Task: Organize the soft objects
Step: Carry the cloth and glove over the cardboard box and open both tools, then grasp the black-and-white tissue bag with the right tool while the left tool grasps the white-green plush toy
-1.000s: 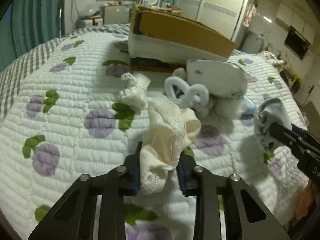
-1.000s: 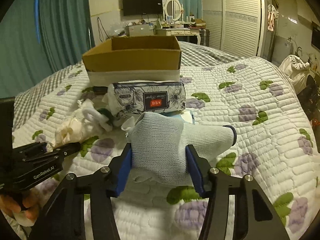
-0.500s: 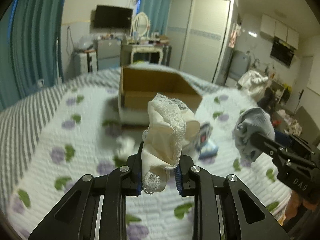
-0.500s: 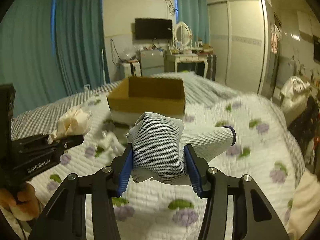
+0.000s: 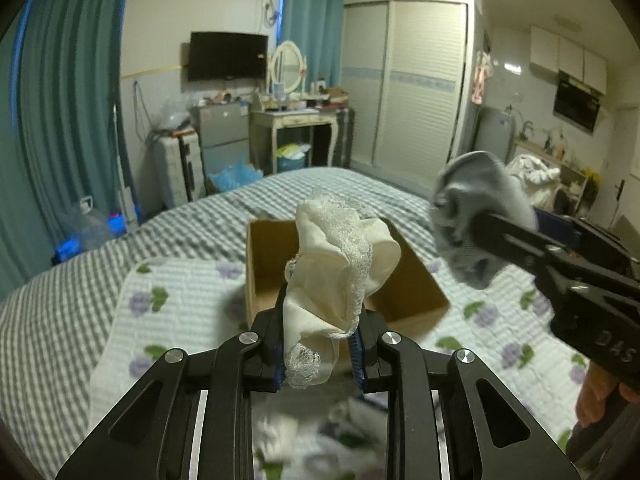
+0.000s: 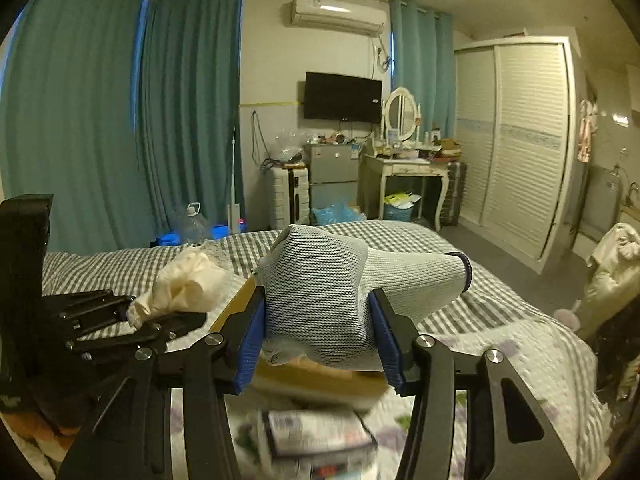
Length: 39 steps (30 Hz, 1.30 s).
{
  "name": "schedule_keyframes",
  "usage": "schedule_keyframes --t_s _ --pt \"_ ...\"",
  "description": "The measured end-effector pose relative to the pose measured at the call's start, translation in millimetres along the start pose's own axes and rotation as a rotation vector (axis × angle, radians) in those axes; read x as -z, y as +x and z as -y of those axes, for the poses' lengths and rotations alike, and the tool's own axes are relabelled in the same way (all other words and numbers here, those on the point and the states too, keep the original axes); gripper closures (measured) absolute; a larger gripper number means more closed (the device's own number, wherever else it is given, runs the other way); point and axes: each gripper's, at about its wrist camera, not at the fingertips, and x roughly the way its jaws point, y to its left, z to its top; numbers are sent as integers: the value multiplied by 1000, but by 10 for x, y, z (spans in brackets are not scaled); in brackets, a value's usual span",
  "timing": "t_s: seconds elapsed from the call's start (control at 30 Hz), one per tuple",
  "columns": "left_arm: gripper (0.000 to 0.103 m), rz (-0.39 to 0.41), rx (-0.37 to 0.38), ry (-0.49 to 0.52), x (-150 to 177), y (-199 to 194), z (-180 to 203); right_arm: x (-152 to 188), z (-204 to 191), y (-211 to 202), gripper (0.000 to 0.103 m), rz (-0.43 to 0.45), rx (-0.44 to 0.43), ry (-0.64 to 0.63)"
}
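My left gripper (image 5: pixel 318 344) is shut on a cream lace cloth (image 5: pixel 336 276) and holds it in the air in front of the open cardboard box (image 5: pixel 404 292). The cloth also shows at the left of the right wrist view (image 6: pixel 188 284). My right gripper (image 6: pixel 320 340) is shut on a grey knitted glove (image 6: pixel 324 300), raised above the near edge of the box (image 6: pixel 320 376). The glove and right gripper show at the right of the left wrist view (image 5: pixel 472 216).
The box stands on a quilted flowered cover (image 5: pixel 168 320) over a checked bedsheet (image 5: pixel 200 232). A tissue pack (image 6: pixel 316 436) and blurred white soft items (image 5: pixel 320 428) lie below the grippers. A dresser (image 6: pixel 404 176) and wardrobe (image 6: pixel 516 140) stand behind the bed.
Both grippers have lifted off the bed with their loads and moved forward to the box. The pile of soft items has dropped to the bottom of both views.
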Motion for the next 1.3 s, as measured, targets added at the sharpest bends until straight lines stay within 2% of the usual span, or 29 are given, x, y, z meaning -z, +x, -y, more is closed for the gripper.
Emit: schedule_keyframes --t_s 0.2,0.37,0.4,0.43,0.47,0.5,0.57,0.73,0.9,1.03,1.17,1.3 --pt "79 -55 -25 31 2 684 -66 25 312 897 53 -89 -50 68" --pt "75 -49 -33 66 0 922 -17 106 591 1315 50 -122 -74 111" --pt "68 -50 -35 68 -15 930 16 118 641 1344 49 -124 -80 123" --pt "47 -55 -45 66 -15 958 29 122 688 1383 48 -129 -76 140" --pt "33 -53 -56 63 -10 967 43 130 727 1412 43 -137 -67 150" --pt "15 -46 -69 58 -6 965 48 138 752 1417 40 -139 -61 153" --pt "14 -28 -76 46 -8 912 52 152 763 1344 20 -129 -45 160" --pt "14 -14 -84 48 -107 571 112 57 812 945 19 -92 -9 147" --pt "13 82 -96 58 -279 -142 198 -224 684 241 17 -42 25 74" --pt "6 150 -121 53 -325 -693 193 -345 514 -309 9 -8 36 22" --pt "4 175 -130 43 -198 -1056 133 -284 326 -726 0 6 42 -29" --pt "4 150 -128 37 47 -1148 80 -44 97 -865 0 -27 37 -95"
